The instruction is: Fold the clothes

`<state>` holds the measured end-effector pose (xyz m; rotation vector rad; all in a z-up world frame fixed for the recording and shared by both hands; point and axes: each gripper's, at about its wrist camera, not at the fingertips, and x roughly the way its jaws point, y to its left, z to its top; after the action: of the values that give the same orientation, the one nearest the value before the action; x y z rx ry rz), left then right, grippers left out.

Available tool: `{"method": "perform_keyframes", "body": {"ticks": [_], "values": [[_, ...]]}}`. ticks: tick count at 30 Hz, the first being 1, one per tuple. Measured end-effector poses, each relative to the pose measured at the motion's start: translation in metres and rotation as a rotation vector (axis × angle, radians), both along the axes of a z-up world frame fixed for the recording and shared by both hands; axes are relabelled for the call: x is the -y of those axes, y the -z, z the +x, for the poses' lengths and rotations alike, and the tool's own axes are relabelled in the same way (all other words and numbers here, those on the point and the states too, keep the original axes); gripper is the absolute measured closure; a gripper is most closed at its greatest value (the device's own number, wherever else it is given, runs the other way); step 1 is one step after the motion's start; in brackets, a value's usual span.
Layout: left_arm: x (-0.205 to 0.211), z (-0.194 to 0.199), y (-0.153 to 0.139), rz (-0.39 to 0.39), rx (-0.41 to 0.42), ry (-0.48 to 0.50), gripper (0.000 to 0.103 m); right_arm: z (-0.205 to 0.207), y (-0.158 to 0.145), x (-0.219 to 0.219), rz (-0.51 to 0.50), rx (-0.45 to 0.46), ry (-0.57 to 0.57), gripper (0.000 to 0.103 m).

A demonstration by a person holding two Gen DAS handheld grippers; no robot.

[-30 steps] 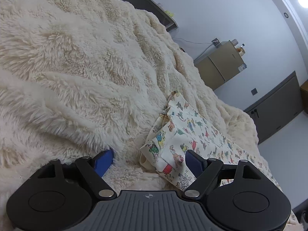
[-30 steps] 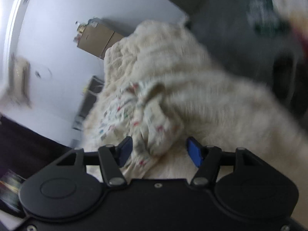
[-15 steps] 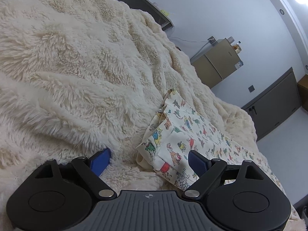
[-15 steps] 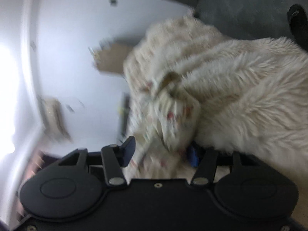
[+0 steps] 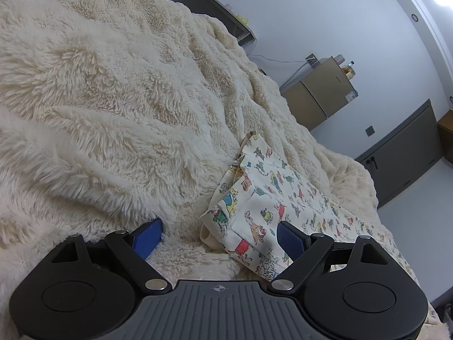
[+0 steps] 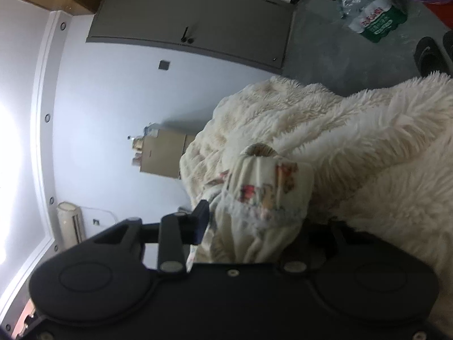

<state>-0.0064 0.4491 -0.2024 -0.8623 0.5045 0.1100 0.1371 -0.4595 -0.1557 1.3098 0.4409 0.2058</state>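
Right wrist view: the right tool [image 6: 254,223], apart a second ago, is closing on the garment's [image 6: 266,187] bunched end on the blanket [image 6: 368,147], starting a fold; the left tool [image 5: 218,233] stays apart.

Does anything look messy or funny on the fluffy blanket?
Yes. The printed garment isn't lying flat: its near end is bunched into a lump between the right gripper's closing jaws. The fluffy blanket is rumpled too.
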Motion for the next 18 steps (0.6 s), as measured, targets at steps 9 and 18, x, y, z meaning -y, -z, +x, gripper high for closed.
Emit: {"method": "perform_keyframes", "body": {"ticks": [9, 18], "values": [[0.002, -0.003, -0.007, 0.013, 0.011, -0.020, 0.021, 0.004, -0.056, -0.007, -0.339, 0.057, 0.020, 0.084], [0.026, -0.006, -0.044, 0.112, 0.122, 0.014, 0.022, 0.005, -0.126, 0.033, -0.418, 0.184, 0.094, 0.085]]}}
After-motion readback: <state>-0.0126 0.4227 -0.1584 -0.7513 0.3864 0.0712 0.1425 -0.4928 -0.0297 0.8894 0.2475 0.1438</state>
